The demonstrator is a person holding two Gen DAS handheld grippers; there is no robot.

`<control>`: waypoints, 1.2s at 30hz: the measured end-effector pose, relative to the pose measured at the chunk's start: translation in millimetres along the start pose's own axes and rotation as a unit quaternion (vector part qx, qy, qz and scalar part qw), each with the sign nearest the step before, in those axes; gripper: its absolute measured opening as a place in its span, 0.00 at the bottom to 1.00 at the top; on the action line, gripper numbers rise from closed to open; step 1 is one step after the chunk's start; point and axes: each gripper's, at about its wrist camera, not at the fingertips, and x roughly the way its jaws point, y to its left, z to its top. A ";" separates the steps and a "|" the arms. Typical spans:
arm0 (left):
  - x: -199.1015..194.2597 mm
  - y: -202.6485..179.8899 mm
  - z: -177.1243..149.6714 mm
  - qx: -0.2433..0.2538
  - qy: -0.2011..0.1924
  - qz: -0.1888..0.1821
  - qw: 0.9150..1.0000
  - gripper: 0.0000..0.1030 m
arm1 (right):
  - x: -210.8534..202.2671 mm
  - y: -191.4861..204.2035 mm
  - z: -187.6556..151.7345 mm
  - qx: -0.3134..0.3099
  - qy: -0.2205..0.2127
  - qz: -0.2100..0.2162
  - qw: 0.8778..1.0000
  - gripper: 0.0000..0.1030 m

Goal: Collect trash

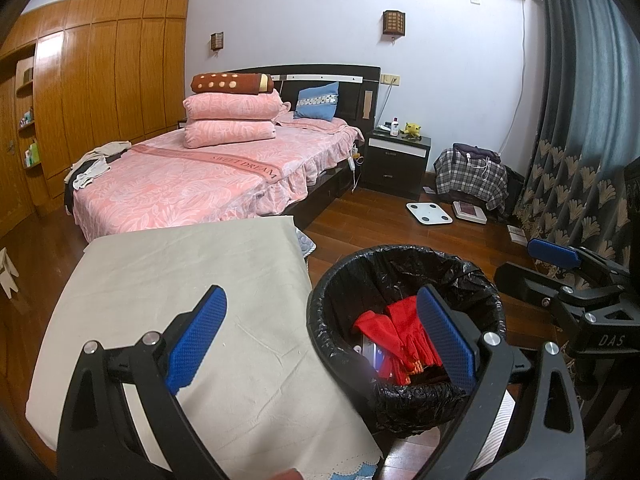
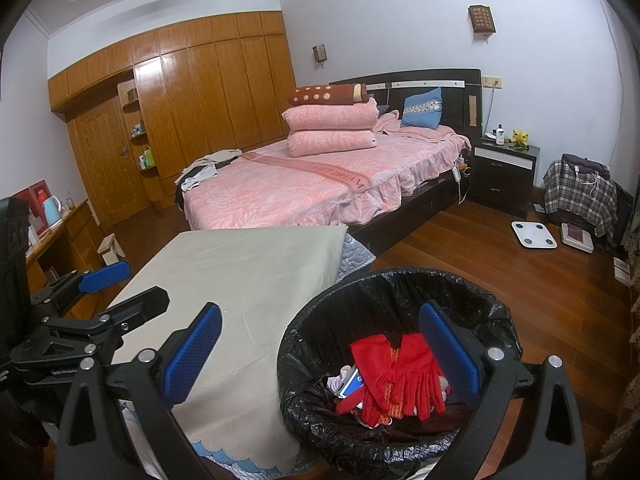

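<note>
- Left gripper (image 1: pixel 320 340) spread wide, nothing between pads; hangs half over cloth-covered table (image 1: pixel 160 280), half over bin rim, likely done dropping or between pickups.
- Right gripper (image 2: pixel 320 352) also wide apart and empty, right pad above bin mouth, left pad over table cloth.
- Trash bin (image 2: pixel 304 360) with black liner on wood floor, just beside table edge, placed for short drops off table.
- Red gloves (image 2: pixel 400 372) lying inside bin on a blue-white packet and scraps; collected already.
- Table top shows no loose trash; probably near finished.
</note>
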 end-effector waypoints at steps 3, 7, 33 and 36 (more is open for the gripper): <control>-0.2 -0.2 0.2 0.000 0.001 0.000 1.000 0.91 | 0.1 0.0 -0.1 0.000 0.000 0.000 1.000 0.94; -0.1 -0.5 0.0 0.000 0.000 0.000 1.000 0.91 | 0.0 1.0 0.0 0.000 0.000 0.000 1.000 0.94; -1.6 1.1 0.8 -0.001 0.000 -0.002 1.000 0.91 | 0.4 3.6 2.3 0.000 0.002 0.000 1.000 0.94; -1.5 1.0 1.0 -0.002 0.001 -0.002 1.000 0.91 | 0.4 3.8 2.3 -0.001 0.001 0.000 1.000 0.94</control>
